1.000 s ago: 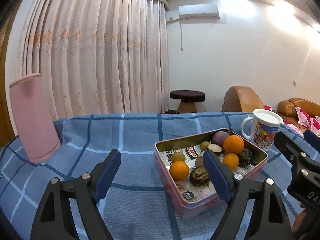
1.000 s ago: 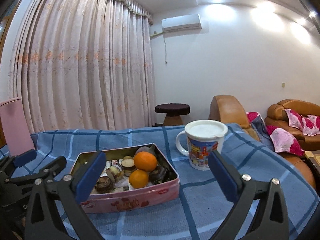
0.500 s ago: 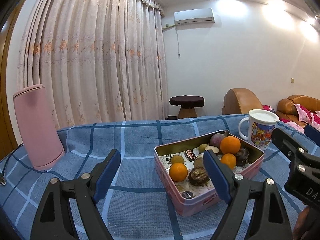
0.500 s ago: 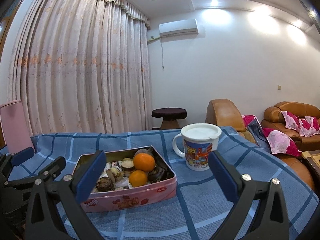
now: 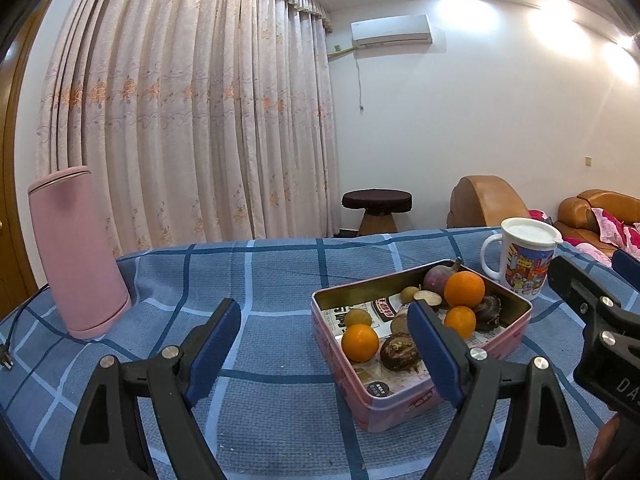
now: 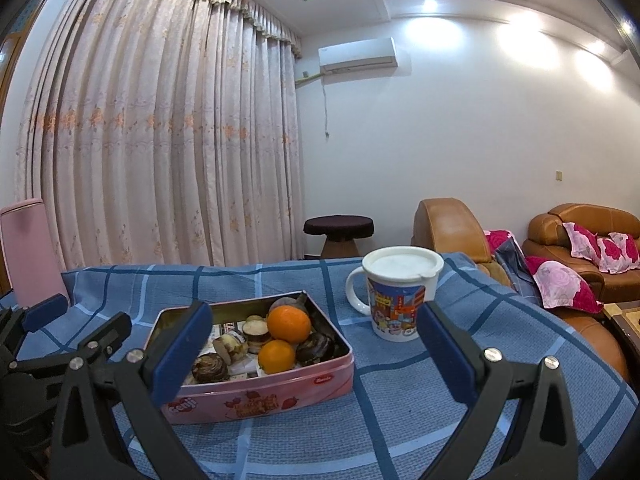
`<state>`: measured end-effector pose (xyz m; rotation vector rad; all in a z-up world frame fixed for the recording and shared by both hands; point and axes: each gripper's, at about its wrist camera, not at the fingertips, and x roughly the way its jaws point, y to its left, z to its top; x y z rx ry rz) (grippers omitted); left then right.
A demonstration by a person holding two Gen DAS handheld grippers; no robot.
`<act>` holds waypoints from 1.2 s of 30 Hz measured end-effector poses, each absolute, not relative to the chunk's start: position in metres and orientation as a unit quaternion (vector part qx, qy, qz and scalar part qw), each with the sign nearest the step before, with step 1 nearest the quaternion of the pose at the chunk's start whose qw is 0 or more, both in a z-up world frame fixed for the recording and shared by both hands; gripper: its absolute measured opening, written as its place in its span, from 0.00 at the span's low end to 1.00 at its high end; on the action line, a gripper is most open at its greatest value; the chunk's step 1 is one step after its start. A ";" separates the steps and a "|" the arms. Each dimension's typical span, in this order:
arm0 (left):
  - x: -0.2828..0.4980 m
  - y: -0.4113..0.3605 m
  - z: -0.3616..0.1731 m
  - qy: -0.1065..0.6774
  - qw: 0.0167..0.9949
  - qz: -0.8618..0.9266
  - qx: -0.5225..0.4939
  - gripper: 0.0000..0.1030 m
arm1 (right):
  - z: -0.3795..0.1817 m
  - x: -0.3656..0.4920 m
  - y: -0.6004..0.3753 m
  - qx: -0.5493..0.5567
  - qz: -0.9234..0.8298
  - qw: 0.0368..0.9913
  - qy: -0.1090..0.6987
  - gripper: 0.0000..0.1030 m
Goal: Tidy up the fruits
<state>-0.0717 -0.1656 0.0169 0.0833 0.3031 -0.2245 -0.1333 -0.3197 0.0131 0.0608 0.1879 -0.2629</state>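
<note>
A pink rectangular tin (image 5: pixel 404 402) (image 6: pixel 256 398) sits on the blue checked tablecloth. It holds three oranges (image 5: pixel 464 289) (image 6: pixel 289 324), dark round fruits (image 5: pixel 400 351) (image 6: pixel 210 366) and a few small yellowish ones. My left gripper (image 5: pixel 326 350) is open and empty, held above the cloth just left of the tin's near corner. Also empty, my right gripper (image 6: pixel 314 354) stands open in front of the tin's right end. Each gripper shows at the edge of the other's view.
A lidded white cartoon mug (image 5: pixel 524 262) (image 6: pixel 398 294) stands right of the tin. A tall pink cylinder (image 5: pixel 76 252) with a cable is at the far left. Brown sofas (image 6: pixel 580 236) with pink cushions and a dark stool (image 6: pixel 338 232) lie beyond the table.
Both views have tilted upward, showing more wall and ceiling. The tin and fruit sit lower in frame. Both grippers stay open and empty.
</note>
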 end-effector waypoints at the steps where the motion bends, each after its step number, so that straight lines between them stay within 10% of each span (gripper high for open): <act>1: -0.072 -0.165 0.017 0.151 0.981 -0.111 0.041 0.84 | 0.013 -0.133 -0.320 0.030 -0.131 0.986 0.094 1.00; 36: -0.069 -0.166 0.015 0.161 0.981 -0.099 0.039 0.84 | 0.011 -0.132 -0.323 0.032 -0.135 0.985 0.101 1.00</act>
